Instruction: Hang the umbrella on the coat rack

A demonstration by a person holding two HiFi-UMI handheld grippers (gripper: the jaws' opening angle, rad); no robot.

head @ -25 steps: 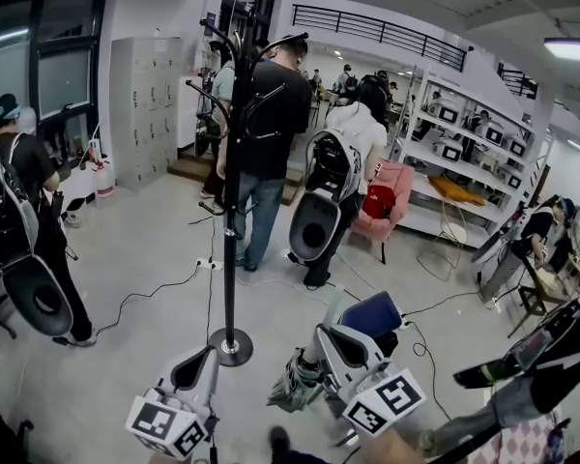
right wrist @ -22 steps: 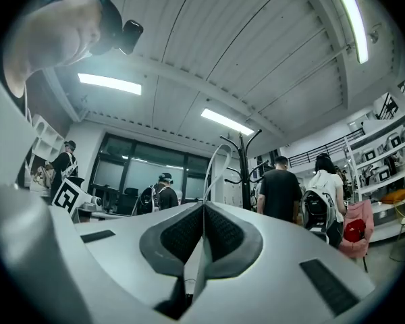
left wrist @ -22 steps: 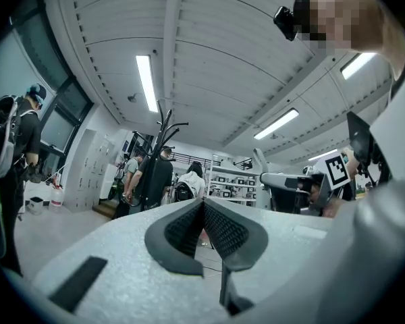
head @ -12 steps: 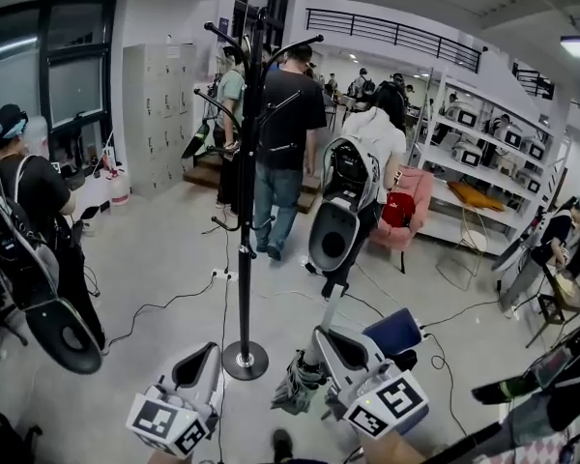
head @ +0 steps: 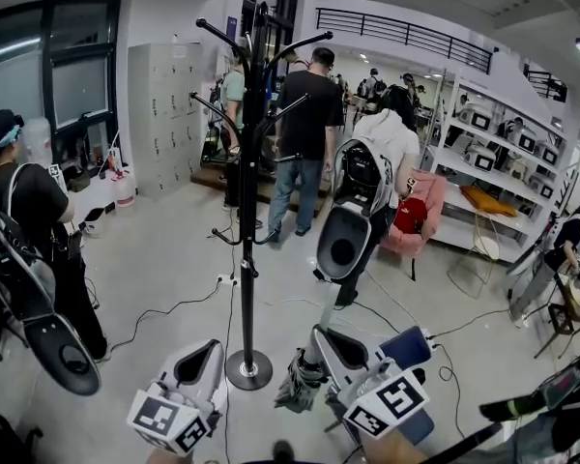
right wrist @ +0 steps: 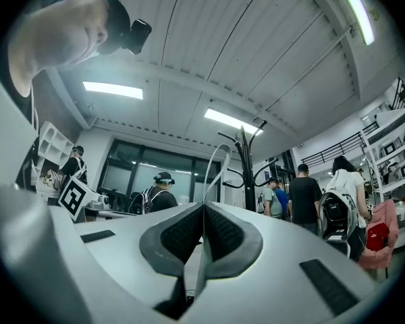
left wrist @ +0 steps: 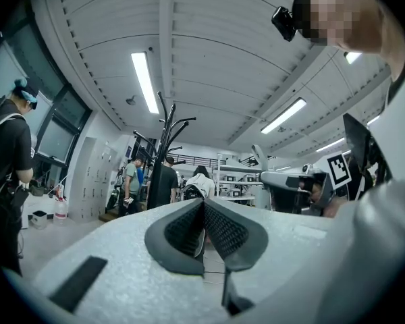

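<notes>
Umbrella (head: 298, 383) down low, folded, dangling beside the right gripper (head: 325, 340). That gripper's jaws are clamped on the pale strap loop (right wrist: 214, 164), which stands up between them in the right gripper view. The left gripper (head: 205, 354) rides alongside, jaws pressed together on nothing.

Just beyond sits the round base (head: 248, 368) of the coat rack (head: 248, 211), between the two grippers and just beside the umbrella. Here's the change: over the last second the rack has slid closer and more central, its pole climbing the frame. The person is stepping in.

The hooks (head: 304, 39) are up high, well above the umbrella, so the approach looks nearly done and lifting the loop should come next. Further back, people (head: 309, 133) stand facing away.
</notes>
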